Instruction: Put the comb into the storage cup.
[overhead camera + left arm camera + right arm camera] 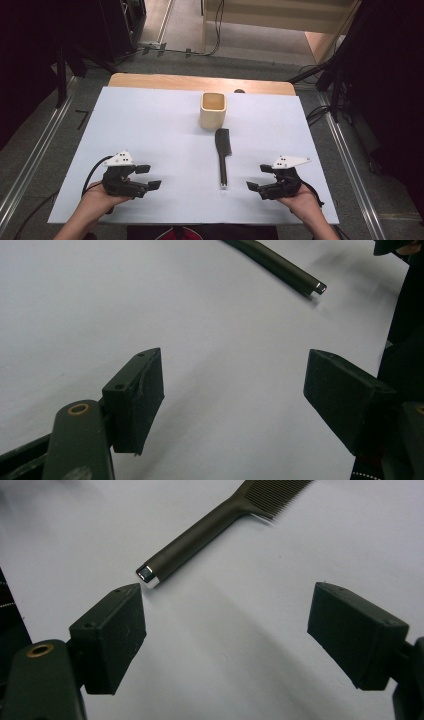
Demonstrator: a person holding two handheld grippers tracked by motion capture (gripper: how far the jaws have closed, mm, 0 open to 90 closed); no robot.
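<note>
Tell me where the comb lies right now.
High view: the comb lies mid-table on the white sheet, just before the wooden cup, handle toward the person.

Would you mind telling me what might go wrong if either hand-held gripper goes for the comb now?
The comb lies flat on the white sheet, so jaws may slide off its thin handle. Its toothed end lies close to the wooden cup, which a careless lift could knock. Both grippers are open and empty.
</note>
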